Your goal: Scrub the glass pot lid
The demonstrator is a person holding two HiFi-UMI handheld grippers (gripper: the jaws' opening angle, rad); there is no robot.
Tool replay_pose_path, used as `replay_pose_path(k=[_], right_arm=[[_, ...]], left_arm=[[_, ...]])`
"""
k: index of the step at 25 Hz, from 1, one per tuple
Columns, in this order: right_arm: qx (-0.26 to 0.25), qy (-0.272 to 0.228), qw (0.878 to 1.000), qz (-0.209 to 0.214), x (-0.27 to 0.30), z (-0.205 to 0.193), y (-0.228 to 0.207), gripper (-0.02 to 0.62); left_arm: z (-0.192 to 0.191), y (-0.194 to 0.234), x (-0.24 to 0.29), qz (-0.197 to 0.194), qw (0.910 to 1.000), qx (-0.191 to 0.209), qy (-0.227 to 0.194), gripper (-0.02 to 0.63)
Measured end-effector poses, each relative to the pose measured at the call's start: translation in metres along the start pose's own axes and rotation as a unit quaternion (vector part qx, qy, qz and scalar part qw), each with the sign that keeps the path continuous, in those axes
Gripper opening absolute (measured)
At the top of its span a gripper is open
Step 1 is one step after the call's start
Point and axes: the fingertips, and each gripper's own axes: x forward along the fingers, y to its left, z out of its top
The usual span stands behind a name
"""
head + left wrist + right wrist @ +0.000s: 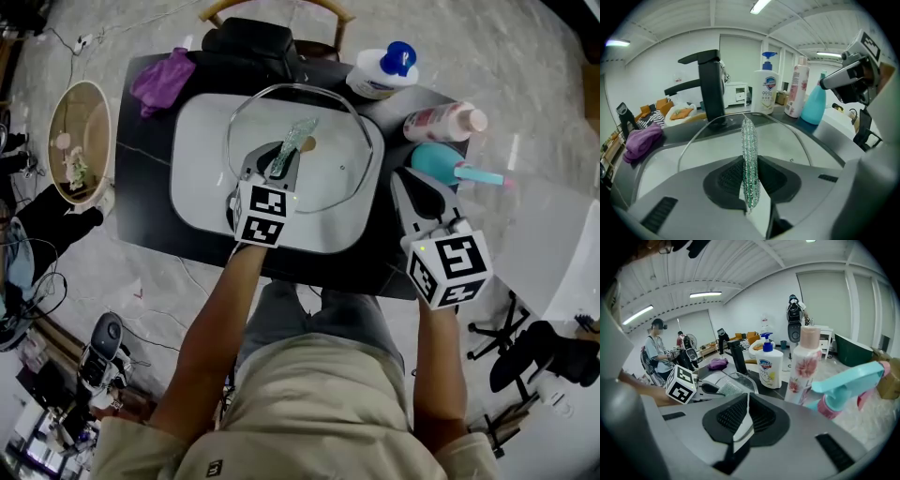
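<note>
Glass pot lid lies in the sink, upper centre. Left gripper fingers pinch a scouring pad: press it flat and circle across the glass. Right gripper, fingers closed on nothing, could steady the lid.

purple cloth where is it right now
In the head view the purple cloth lies on the counter's far left corner, left of the sink and black faucet.
</note>
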Motion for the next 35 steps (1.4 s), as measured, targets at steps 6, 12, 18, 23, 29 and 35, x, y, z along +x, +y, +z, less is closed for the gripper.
replay_pose_path(k=[6, 12, 18, 23, 29, 35], right_arm=[[0.014, 0.001, 1.000, -0.010, -0.008, -0.014, -0.011, 0.028], [0.021, 0.000, 1.000, -0.018, -0.014, -0.021, -0.018, 0.028], [0.026, 0.001, 0.999, -0.025, -0.017, -0.023, -0.023, 0.028], [0.026, 0.000, 0.999, -0.026, -0.014, -0.020, -0.019, 0.028], [0.022, 0.002, 1.000, -0.021, -0.008, -0.018, -0.016, 0.028], [0.013, 0.003, 1.000, -0.008, 0.002, -0.013, -0.006, 0.028]], left_arm=[[0.008, -0.059, 0.016, -0.053, 0.9982, 0.025, 0.004, 0.091], [0.013, -0.089, 0.022, -0.076, 0.9966, 0.034, 0.000, 0.091], [0.015, -0.090, 0.023, -0.080, 0.9961, 0.035, 0.000, 0.091], [0.014, -0.087, 0.023, -0.083, 0.9959, 0.034, -0.003, 0.091], [0.006, -0.076, 0.022, -0.076, 0.9966, 0.031, 0.005, 0.091], [-0.016, -0.039, 0.011, -0.044, 0.9987, 0.016, 0.020, 0.092]])
